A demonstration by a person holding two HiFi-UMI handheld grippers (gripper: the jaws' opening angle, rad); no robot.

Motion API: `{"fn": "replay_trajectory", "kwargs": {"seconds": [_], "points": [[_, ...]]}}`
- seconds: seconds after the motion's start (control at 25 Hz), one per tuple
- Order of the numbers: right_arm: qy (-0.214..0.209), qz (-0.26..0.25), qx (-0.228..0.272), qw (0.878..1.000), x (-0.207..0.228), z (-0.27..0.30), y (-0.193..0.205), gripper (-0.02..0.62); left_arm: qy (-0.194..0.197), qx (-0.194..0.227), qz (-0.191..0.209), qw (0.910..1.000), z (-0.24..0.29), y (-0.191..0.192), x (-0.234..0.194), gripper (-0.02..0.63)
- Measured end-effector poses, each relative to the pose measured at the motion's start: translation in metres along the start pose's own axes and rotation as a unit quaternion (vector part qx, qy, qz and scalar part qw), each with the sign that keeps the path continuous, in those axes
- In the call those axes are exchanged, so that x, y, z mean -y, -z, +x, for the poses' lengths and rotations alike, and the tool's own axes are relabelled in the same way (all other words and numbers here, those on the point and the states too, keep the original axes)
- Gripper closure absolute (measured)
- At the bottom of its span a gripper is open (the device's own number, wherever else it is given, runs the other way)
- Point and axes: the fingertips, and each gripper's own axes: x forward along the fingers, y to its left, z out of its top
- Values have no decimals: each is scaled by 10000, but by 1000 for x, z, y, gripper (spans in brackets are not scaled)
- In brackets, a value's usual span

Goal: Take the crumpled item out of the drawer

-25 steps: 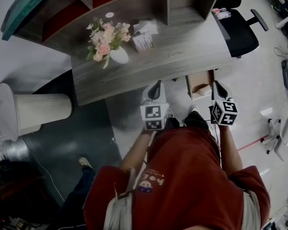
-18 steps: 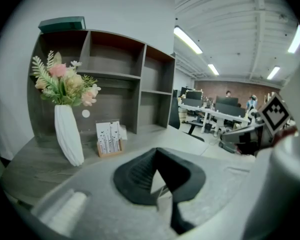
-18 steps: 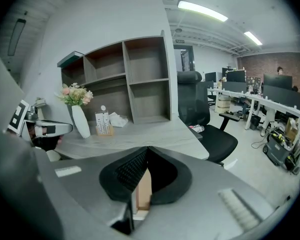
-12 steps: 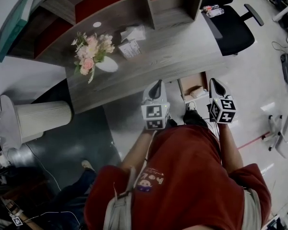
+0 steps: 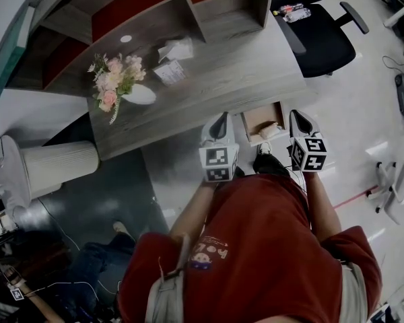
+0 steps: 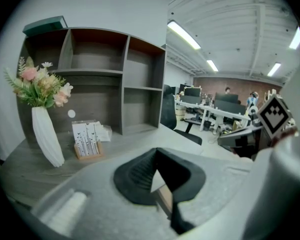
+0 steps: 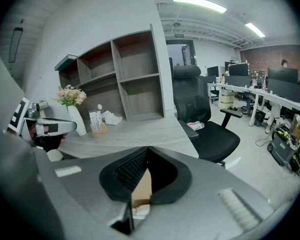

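Currently in the approach phase. The drawer [image 5: 258, 118] stands pulled out below the desk's [image 5: 215, 86] near edge, toward its right end. The crumpled item [image 5: 269, 131], pale, lies on the brown drawer bottom, toward the front right corner. It is not yet touched.

Left gripper [image 5: 220, 117]: jaws together, nothing in them, just left of the drawer. Right gripper [image 5: 296, 116]: jaws together as well, empty, just right of the drawer. Both are apart from the drawer. In the right gripper view a strip of drawer bottom and a bit of the item [image 7: 140, 210] show below the closed tips, so this gripper looks roughly lined up.

Judgement on the step:
- The right gripper seems the better candidate for the pick.
- It should open its jaws before descending, not inside the drawer.
- It should enter from above through the open top, clear of the drawer walls and the desk edge.
- The item looks light and soft, probably paper. The jaws should straddle the bulk, since a pinch on a loose fold may slip or tear.
- It should lift straight up until past the rim.
- The left gripper could steady the drawer front if it rolls.
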Motion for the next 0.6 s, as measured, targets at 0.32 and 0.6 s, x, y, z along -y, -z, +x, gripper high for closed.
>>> {"fn": "replay_trajectory", "kwargs": {"seconds": [0.32,0.6], "points": [[-130,-50,-104,9998,10,7,6,595,-83,-104,-62,9999,6,10,9,609],[-229,0,-468,9986,12,18,36,594,-133,-240,-54,9996,7,23,12,609]]}}
